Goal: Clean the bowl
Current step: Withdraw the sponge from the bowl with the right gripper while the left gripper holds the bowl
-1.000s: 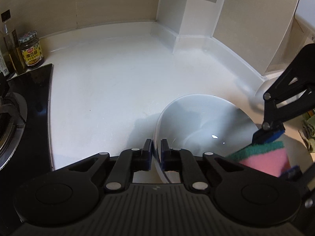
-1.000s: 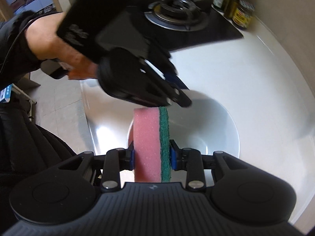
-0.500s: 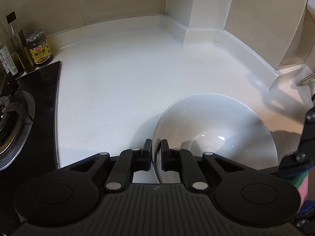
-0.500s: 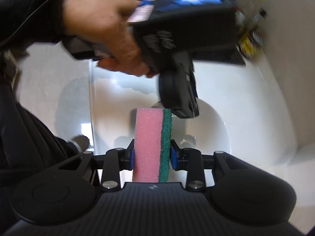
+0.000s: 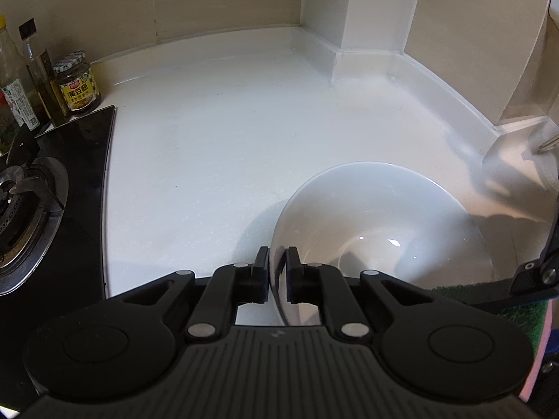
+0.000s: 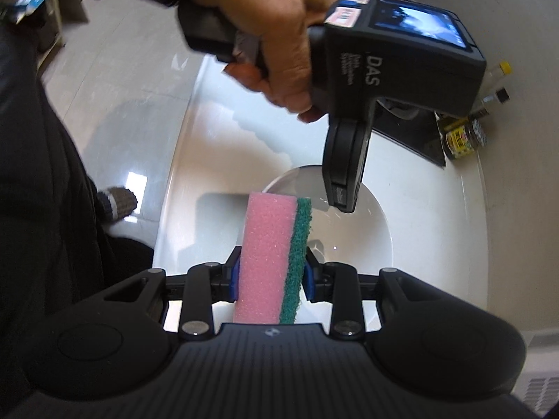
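A white bowl point(image 5: 377, 223) stands on the white countertop point(image 5: 227, 139). My left gripper point(image 5: 277, 262) is shut on the bowl's near left rim, one finger inside and one outside. In the right wrist view that same left gripper point(image 6: 344, 202) reaches down onto the far rim of the bowl point(image 6: 367, 244), carried by a person's hand point(image 6: 279, 35). My right gripper point(image 6: 270, 269) is shut on a pink sponge with a green scouring side point(image 6: 276, 255), held upright above the bowl's near edge. In the left wrist view the sponge's green side point(image 5: 520, 310) shows at the lower right.
A black gas hob point(image 5: 28, 209) lies left of the bowl, with a sauce jar point(image 5: 78, 87) and oil bottles point(image 5: 38, 80) at the wall behind it. A white boxed-in column point(image 5: 367, 17) fills the back corner. The person's dark clothing point(image 6: 42, 209) fills the left of the right wrist view.
The right gripper has rolled and carried the sponge from over the bowl's right side down towards its near right edge. The left gripper keeps its hold on the rim.
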`<state>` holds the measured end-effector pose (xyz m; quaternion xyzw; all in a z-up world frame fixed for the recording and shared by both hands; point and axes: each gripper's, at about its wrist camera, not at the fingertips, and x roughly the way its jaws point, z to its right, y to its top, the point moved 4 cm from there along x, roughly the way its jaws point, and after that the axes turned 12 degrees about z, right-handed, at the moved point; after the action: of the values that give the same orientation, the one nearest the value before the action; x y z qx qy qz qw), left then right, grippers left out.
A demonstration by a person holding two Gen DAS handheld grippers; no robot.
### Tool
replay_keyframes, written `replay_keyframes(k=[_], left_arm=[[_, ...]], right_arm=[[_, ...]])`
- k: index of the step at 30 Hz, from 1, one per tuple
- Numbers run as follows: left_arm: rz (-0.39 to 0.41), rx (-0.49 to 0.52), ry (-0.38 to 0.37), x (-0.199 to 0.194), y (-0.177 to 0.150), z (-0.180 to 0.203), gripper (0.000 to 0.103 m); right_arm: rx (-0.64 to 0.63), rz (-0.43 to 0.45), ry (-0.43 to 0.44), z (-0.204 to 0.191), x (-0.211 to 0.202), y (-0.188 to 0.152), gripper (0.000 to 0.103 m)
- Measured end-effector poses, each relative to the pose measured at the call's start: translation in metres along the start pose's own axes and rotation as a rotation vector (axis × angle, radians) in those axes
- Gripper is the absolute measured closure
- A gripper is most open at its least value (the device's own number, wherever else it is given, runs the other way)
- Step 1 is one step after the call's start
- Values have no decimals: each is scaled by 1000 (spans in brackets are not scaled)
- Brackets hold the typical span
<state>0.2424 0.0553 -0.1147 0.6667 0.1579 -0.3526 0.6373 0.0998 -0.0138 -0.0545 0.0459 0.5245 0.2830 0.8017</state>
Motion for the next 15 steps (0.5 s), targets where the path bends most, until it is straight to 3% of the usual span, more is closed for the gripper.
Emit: replay_keyframes(k=[8, 15], left_arm=[[-6, 19, 7, 2, 1, 0, 94], [-5, -15, 30, 6, 7, 2, 94]], right_arm=[[117, 54, 10, 13, 7, 8, 74], [-75, 22, 37, -3, 2, -4, 75]])
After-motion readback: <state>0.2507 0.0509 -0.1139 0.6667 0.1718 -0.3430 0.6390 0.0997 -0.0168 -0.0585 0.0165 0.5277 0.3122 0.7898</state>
